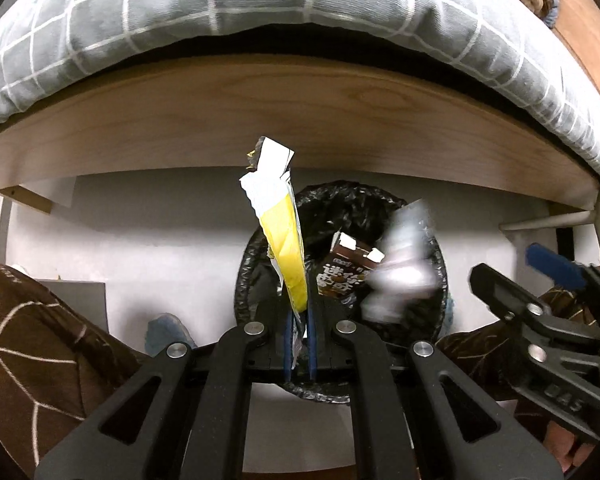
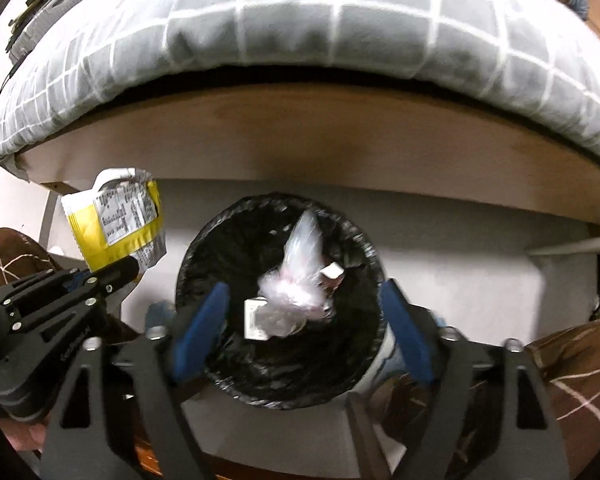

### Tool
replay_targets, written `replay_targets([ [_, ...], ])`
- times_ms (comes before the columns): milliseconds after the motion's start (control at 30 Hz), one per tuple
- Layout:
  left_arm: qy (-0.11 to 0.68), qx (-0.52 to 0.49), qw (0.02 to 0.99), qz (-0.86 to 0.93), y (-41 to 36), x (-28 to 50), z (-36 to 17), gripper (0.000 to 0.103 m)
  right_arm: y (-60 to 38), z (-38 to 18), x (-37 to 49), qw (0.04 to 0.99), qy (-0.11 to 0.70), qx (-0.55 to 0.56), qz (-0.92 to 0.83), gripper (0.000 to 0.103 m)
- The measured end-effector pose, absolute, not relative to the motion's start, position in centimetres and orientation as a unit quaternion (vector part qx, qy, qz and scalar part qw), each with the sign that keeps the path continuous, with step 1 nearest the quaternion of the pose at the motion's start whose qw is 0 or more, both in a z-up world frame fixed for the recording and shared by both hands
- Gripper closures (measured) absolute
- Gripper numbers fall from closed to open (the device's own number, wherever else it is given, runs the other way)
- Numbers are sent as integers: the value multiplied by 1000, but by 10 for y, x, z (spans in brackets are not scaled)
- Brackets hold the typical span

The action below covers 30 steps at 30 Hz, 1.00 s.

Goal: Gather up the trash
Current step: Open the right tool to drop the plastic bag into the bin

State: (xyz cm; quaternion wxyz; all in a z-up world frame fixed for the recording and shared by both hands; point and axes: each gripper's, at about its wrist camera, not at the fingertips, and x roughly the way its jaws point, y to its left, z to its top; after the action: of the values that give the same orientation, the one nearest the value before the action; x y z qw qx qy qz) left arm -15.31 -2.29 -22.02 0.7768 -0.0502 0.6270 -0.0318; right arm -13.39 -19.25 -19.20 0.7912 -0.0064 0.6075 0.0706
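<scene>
L hand-held gripper (image 1: 298, 332): blue pads pressed together on the lower edge of a yellow/white wrapper (image 1: 284, 240), clamped tight. Wrapper stands up from the pads, torn silver-white top, yellow band below; in the R wrist view the same wrapper (image 2: 116, 224) shows a printed white label on yellow, held left of the bin and a bit outside its rim.

R hand-held gripper (image 2: 304, 312): jaws wide apart, blue pads (image 2: 202, 320) either side of the bin mouth, nothing pinched btwn them. No earlier pic, so only the spread is told. A clear plastic bag (image 2: 300, 280), blurred, is btwn and beyond the pads, over the bin opening, free of both pads. In the L wrist view that bag (image 1: 404, 264) is a white smear over the right half of the bin, and the R hand-held gripper (image 1: 540, 280) shows at the right edge w/ one blue pad.

Trash bin (image 2: 192, 264): round, black liner, on a pale floor (image 1: 160, 216) right below both grippers. Inside: a brown carton (image 1: 344, 272) w/ white print, tilted, and a small white box (image 2: 256, 318) near the bag.

Beyond the bin: wood bed frame (image 1: 300, 120) running across, grey quilt w/ white grid (image 1: 260, 0) hanging over its edge. Brown trouser legs w/ thin white lines (image 1: 40, 340) at both lower corners.
</scene>
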Motion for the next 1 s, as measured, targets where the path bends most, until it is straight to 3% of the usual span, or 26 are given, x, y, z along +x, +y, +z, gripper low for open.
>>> replay_targets([
  [133,628,-49,775,-44,-32,-151,-221,98,-212,-182,-132,801,596,-5,49,10],
  [233,627,-39,776,-55,-44,-149,-220,98,-230,-177,-132,807,590,-1,26,8],
  [1000,633,4,768,-100,-98,-154,-235,97,-300,-180,-155,813,578,40,-53,8],
])
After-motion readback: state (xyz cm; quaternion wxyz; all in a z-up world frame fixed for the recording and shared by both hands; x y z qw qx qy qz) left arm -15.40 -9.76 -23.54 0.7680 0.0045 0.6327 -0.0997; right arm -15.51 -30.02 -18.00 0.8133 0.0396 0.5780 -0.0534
